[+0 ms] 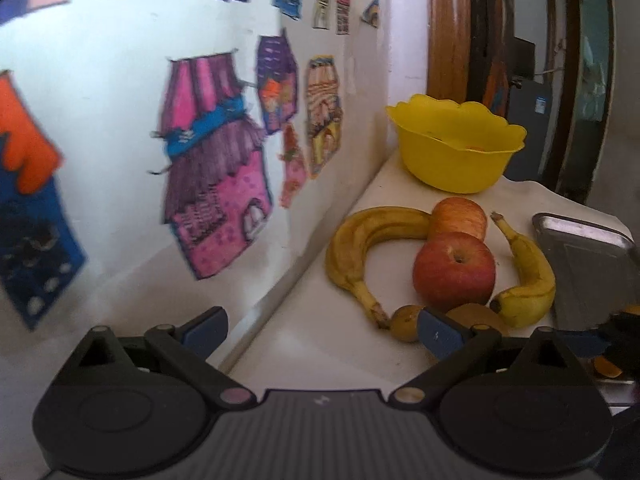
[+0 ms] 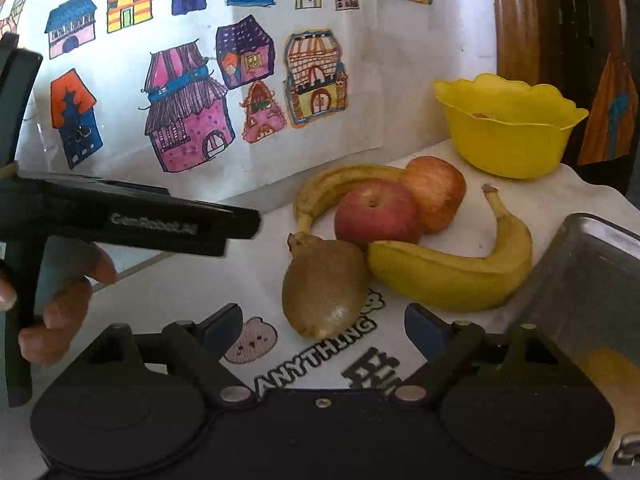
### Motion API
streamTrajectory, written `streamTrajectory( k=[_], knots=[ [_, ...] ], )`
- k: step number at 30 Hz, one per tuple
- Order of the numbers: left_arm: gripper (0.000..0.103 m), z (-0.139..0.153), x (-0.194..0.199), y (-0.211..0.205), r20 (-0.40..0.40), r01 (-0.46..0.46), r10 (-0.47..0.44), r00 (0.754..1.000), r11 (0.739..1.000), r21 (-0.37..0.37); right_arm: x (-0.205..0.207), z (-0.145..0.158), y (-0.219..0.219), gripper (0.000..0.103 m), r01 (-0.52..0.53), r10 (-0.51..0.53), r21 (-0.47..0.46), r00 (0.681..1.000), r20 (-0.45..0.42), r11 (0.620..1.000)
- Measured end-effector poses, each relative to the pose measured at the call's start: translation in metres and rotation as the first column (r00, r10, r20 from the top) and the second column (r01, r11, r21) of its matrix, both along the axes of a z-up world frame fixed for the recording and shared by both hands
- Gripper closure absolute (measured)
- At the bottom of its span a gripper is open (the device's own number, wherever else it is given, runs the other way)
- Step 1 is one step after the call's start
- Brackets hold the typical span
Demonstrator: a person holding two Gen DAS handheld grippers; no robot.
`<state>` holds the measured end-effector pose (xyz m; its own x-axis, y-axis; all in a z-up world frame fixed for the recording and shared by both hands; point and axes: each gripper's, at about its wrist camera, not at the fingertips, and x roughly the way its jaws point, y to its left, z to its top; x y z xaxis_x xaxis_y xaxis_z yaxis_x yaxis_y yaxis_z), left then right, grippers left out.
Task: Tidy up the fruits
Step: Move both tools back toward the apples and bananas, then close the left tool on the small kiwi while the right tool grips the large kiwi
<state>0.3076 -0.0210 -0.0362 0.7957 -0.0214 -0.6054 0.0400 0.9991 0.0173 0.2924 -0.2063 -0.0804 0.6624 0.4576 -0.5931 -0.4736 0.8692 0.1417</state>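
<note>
A yellow scalloped bowl point(image 2: 508, 128) is set at the far end of the counter point(image 2: 168, 304), close to the wall; a small orange-red bit is glimpsed inside, too little shown to be identified. A metal tray point(image 2: 592, 272) is placed at the right edge, with an orange-yellow patch seen in its near corner, not identifiable. Between the 2 containers the fruit is clustered on the counter: 2 red apples point(image 2: 378, 212) touching each other, the far apple point(image 2: 436, 192) behind the near one, a curved banana point(image 2: 320, 188) wrapped around their left side, a second banana point(image 2: 460, 268) lying along their right side just beside the tray, and a brown pear point(image 2: 324, 284) lying nearest, touching the second banana's end. The right claw point(image 2: 324, 328) is seen spread wide, nothing pinched, the pear's lower end lying just ahead of the gap between its blue pads. The left claw point(image 1: 320, 332) is likewise spread and empty in its own view, aimed at the wall-counter corner, its right finger point(image 1: 440, 334) overlapping the pear point(image 1: 404, 322). The left tool's black body point(image 2: 132, 216) is held by a hand point(image 2: 60, 300) at the left of the right wrist view. House drawings point(image 2: 188, 112) are pinned on the wall; printed lettering point(image 2: 320, 356) is seen on the counter cover.
</note>
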Motion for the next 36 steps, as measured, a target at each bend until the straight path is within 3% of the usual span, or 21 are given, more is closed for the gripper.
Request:
streamTrajectory(
  k=[16,19,30,36],
  knots=[
    [0.009,-0.014,0.015,-0.002,-0.048,0.040,-0.043,0.998,0.997,-0.063,0.019,-0.017,0.019,0.035,0.067,-0.067,-0.030,0.998,0.011,0.997],
    [0.009,-0.013,0.015,0.000,-0.048,0.045,-0.049,0.998,0.996,-0.078,0.022,-0.016,0.024,0.046,0.062,-0.062,-0.026,0.998,0.020,0.998],
    [0.022,-0.018,0.013,-0.009,-0.030,0.127,-0.128,0.991,0.990,-0.054,-0.007,-0.009,0.007,0.047,-0.021,0.020,-0.043,1.000,-0.022,0.999],
    [0.025,-0.025,0.012,-0.027,0.027,0.243,-0.244,0.969,0.970,0.021,-0.022,-0.008,-0.005,0.047,-0.041,0.040,-0.025,0.998,-0.040,0.999]
  ],
)
